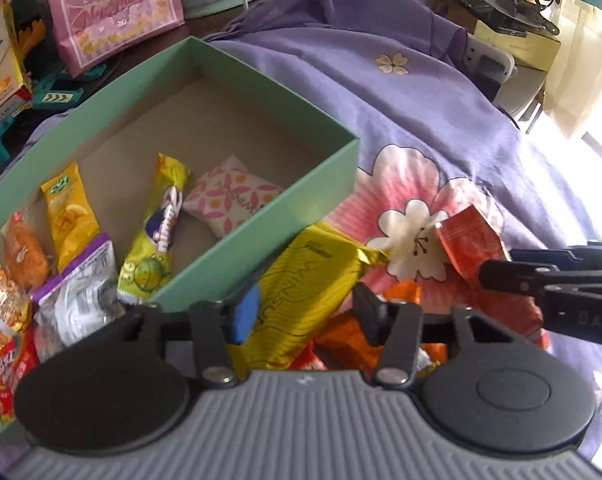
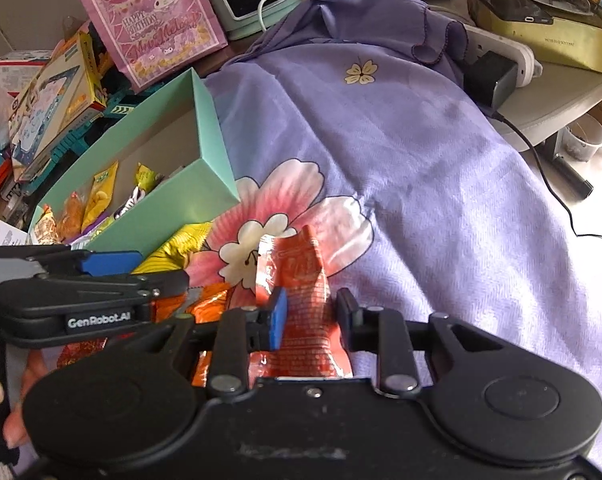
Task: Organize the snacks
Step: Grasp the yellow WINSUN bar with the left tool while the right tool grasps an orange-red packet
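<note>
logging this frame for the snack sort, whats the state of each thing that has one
green box: open, no lid, partly filled with snacks
orange snack packet: between the right claw's fingers, end sticking up
right claw: shut on the orange snack packet
left claw: open, over the yellow snack packet, gripping nothing
yellow snack packet: lying flat on the purple floral cloth, against the box's outside
pink patterned packet: lying in the box

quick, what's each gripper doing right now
Left gripper: open over the yellow snack packet, holding nothing.
Right gripper: shut on the orange snack packet.
</note>
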The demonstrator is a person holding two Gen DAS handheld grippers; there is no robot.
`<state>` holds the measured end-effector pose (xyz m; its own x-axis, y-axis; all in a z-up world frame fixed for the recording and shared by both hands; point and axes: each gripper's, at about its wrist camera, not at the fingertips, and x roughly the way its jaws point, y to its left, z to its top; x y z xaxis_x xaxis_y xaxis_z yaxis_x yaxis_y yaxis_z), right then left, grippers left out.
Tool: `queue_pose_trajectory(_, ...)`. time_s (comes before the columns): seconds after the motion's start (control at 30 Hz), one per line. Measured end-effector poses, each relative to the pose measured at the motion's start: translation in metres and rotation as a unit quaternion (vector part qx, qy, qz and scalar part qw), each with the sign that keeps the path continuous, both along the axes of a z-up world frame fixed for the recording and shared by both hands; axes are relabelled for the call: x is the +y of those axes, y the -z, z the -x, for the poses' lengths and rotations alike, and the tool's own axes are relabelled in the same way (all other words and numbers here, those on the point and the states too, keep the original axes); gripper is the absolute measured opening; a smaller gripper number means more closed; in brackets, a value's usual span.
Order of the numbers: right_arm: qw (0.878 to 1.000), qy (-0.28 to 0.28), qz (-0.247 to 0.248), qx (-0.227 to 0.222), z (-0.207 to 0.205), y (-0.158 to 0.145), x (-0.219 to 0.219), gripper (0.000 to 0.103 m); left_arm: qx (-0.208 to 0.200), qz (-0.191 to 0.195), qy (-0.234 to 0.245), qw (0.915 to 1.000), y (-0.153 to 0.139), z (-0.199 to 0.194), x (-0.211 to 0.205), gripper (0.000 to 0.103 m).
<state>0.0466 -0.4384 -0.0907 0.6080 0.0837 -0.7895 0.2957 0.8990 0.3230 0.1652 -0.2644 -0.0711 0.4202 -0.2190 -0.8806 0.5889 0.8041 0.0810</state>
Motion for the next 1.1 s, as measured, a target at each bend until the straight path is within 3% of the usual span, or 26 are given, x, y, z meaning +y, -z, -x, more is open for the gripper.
queue_pose_trajectory(0.3,1.0,-0.018,-0.007,0.003,0.003,-0.003,0.015,0.024,0.062,0.039,-0.055,0.9958,-0.011,0.008,0.05,0.038)
queue_pose_trajectory(0.43,0.999,-0.038,-0.007,0.001,-0.001,-0.008,0.027,0.024,0.048,0.034,-0.077,0.9953,-0.009,0.009,0.072,0.038)
queue_pose_trajectory(0.67,0.999,-0.033,0.013,0.014,-0.008,-0.007,0.036,0.024,0.002,-0.022,-0.033,0.9992,0.001,0.014,0.056,0.043)
queue_pose_trajectory(0.9,0.998,-0.046,0.022,0.027,-0.004,-0.007,0.042,0.035,-0.028,-0.057,-0.004,0.998,0.011,0.014,0.045,0.045)
queue_pose_trajectory(1.0,0.997,-0.057,0.025,0.034,0.001,-0.008,0.044,0.046,-0.022,-0.049,-0.004,0.9985,0.011,0.012,0.05,0.045)
queue_pose_trajectory(1.1,0.996,-0.063,0.044,0.034,0.005,-0.005,0.05,0.046,-0.02,-0.043,0.003,0.9989,0.011,0.012,0.056,0.038)
